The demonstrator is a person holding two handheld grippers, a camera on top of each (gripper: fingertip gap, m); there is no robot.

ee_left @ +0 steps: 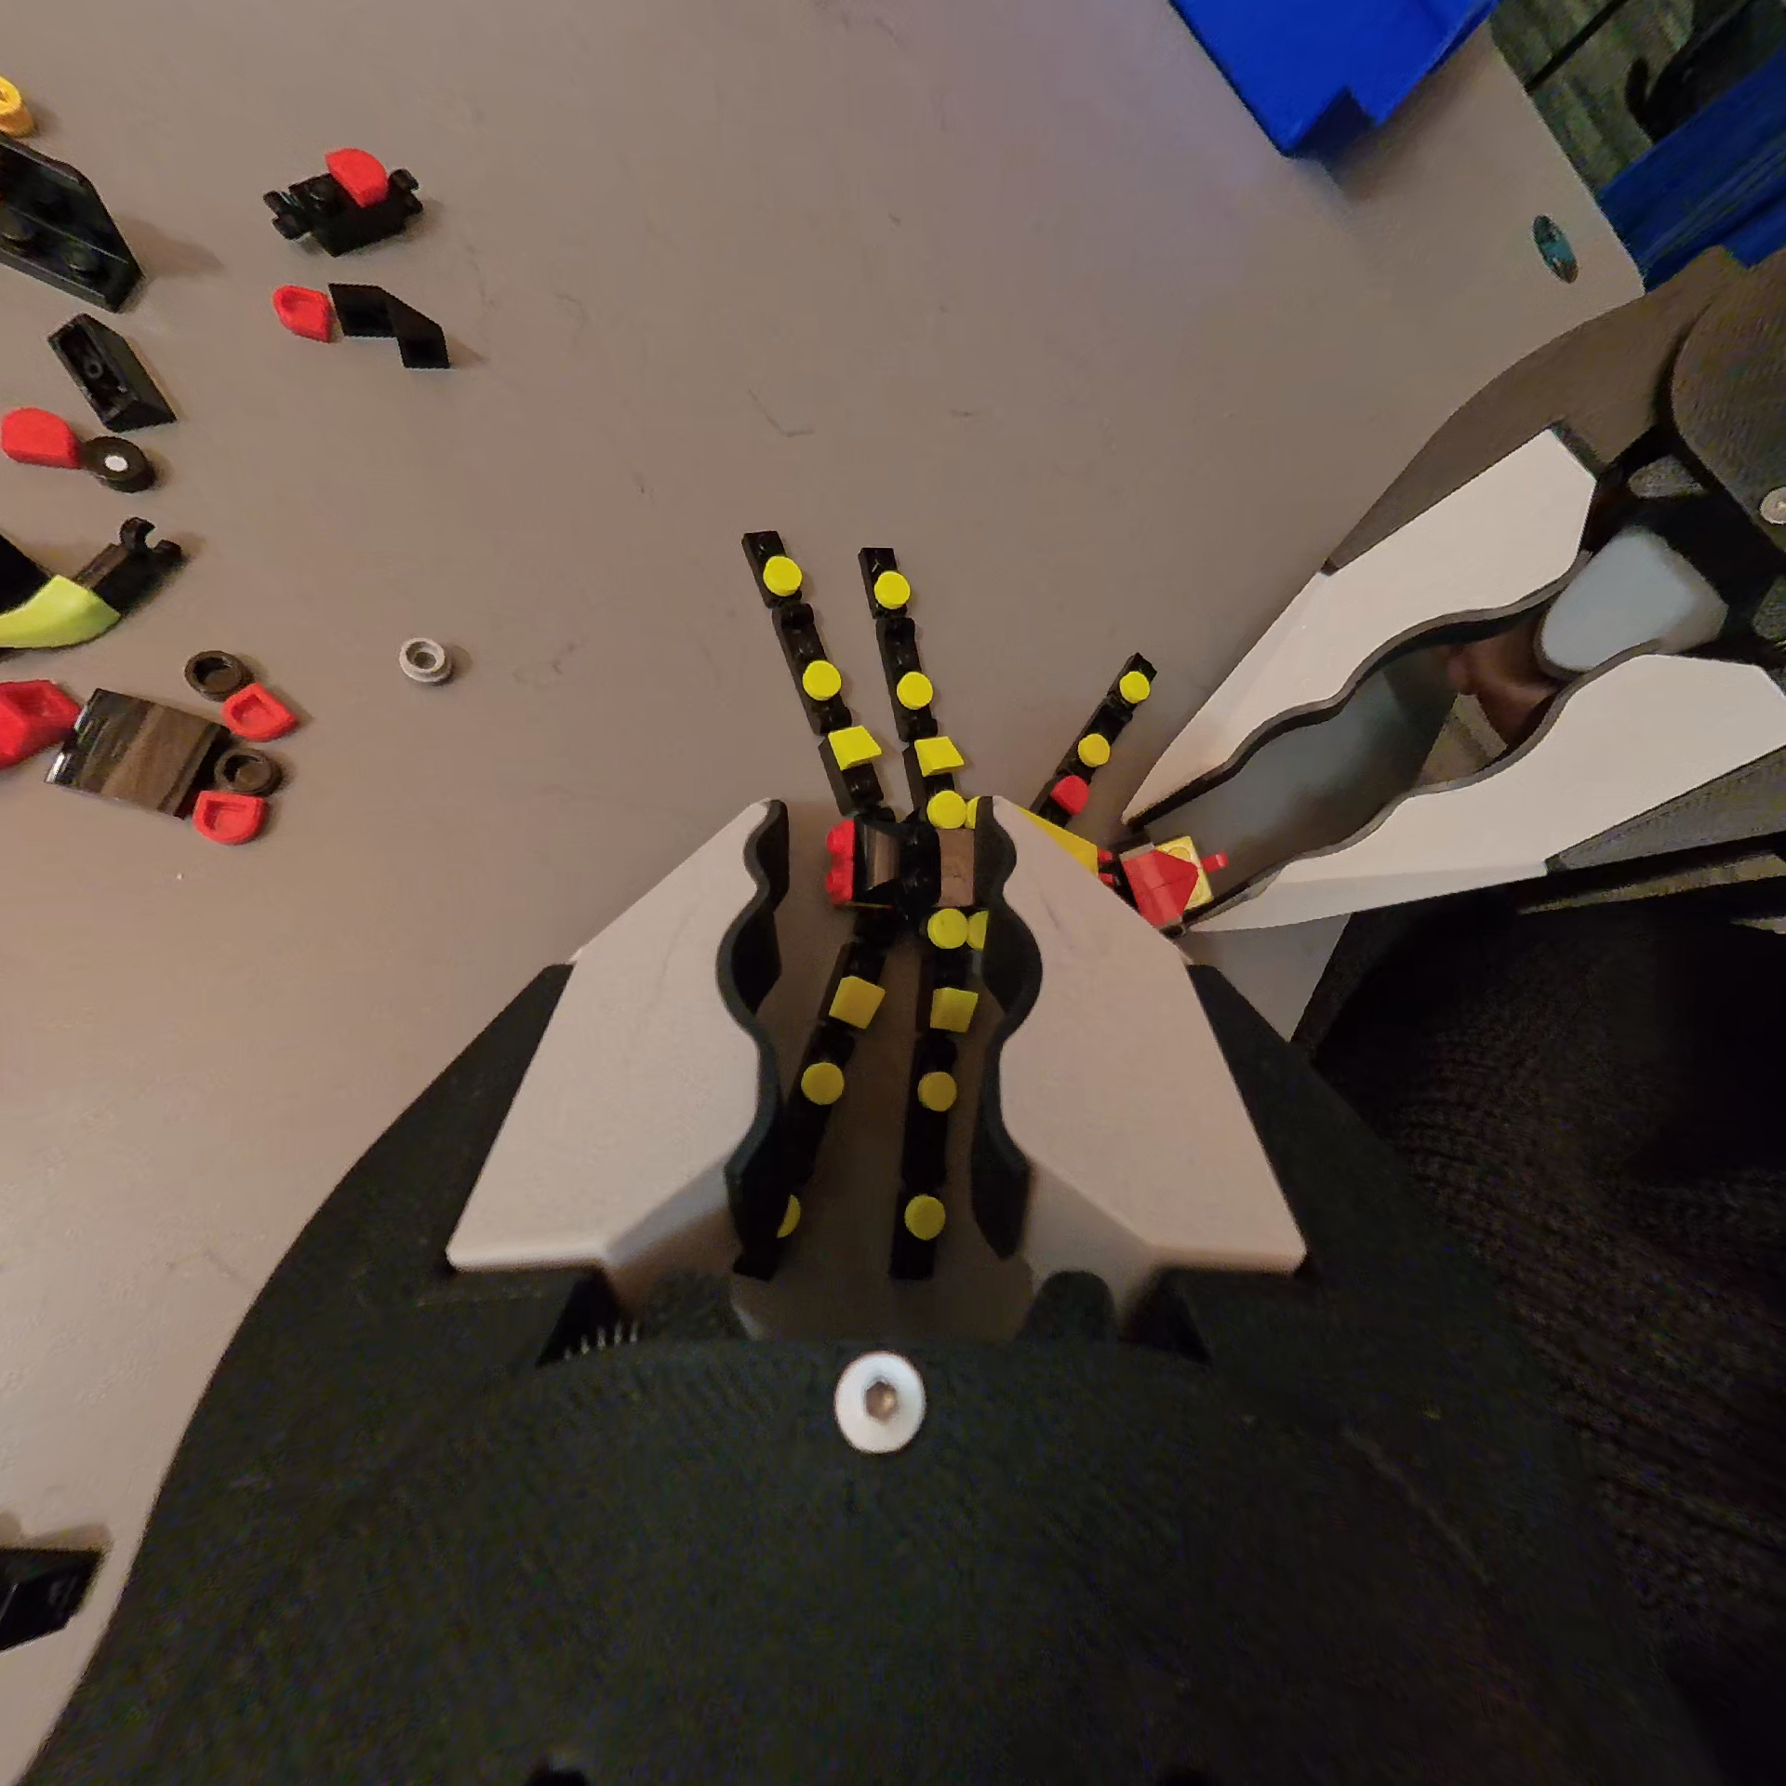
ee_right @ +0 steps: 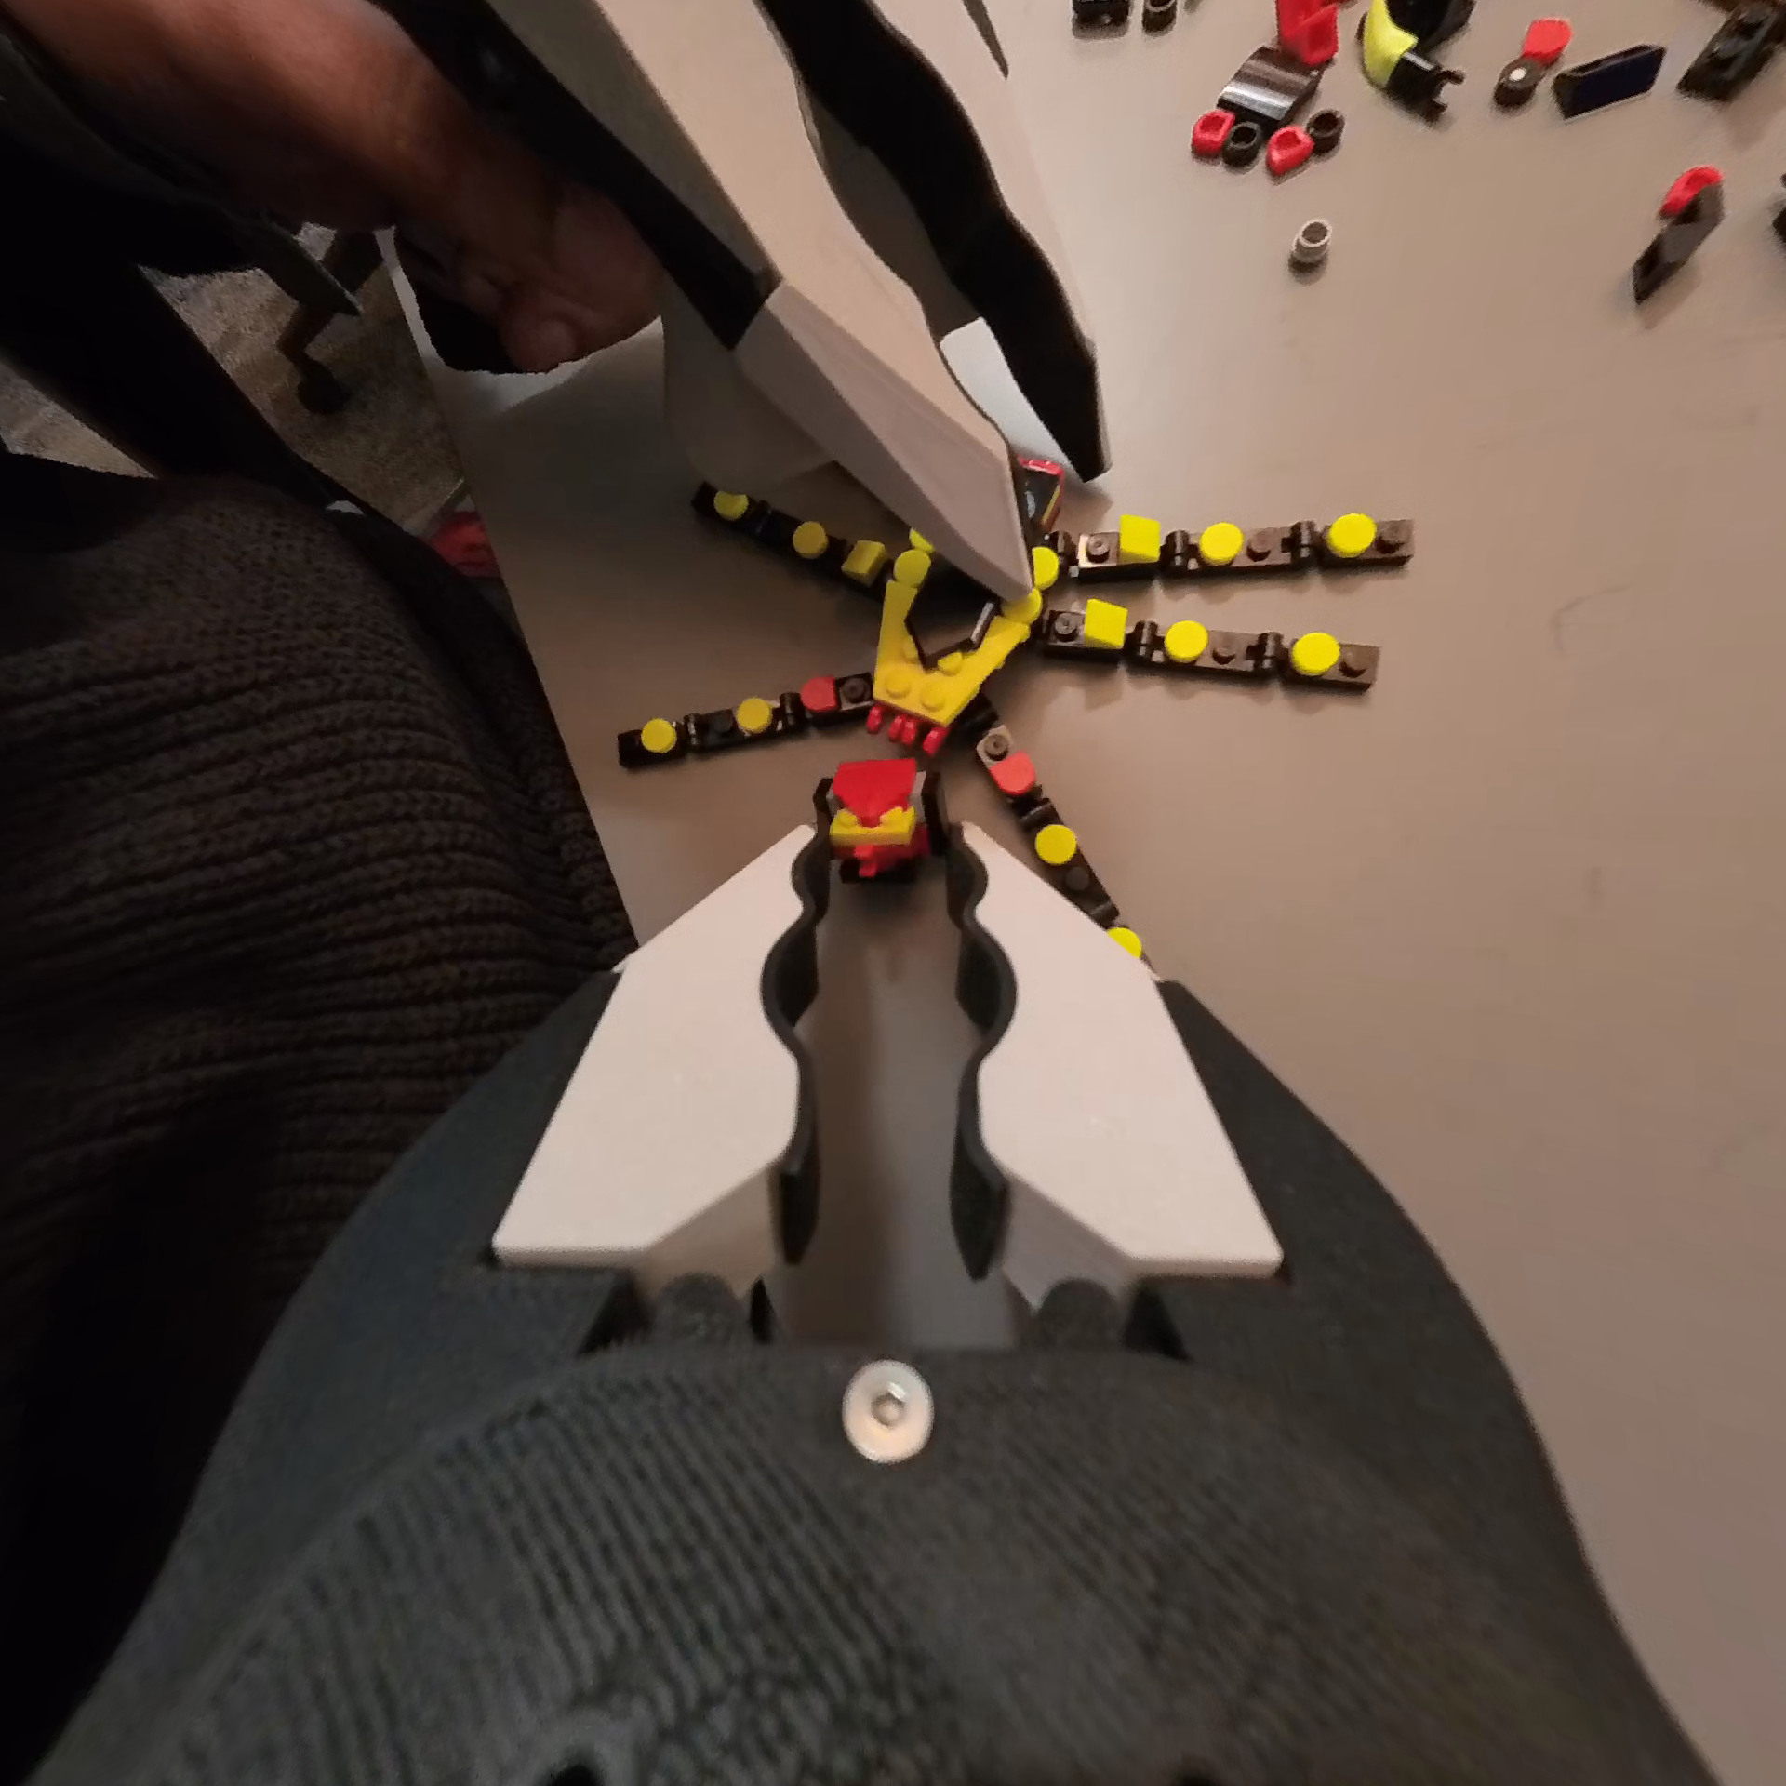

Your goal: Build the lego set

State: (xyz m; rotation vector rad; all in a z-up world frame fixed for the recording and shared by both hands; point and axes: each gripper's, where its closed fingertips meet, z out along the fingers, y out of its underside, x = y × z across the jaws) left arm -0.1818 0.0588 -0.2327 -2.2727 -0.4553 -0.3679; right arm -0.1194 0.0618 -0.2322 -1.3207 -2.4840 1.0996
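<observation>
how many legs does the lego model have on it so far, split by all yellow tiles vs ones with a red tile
legs with only yellow tiles: 4
legs with a red tile: 2
total: 6 legs on the lego model

Grey wavy-edged jaws, black textured gripper [ee_left: 884, 850] bodies, silver screws, dark knit sleeve [ee_right: 242, 821]

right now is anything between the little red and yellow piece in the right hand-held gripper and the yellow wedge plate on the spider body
Nothing visible. The red and yellow piece faces the yellow wedge plate across bare table; the left hand-held gripper pins the body's far side.
</observation>
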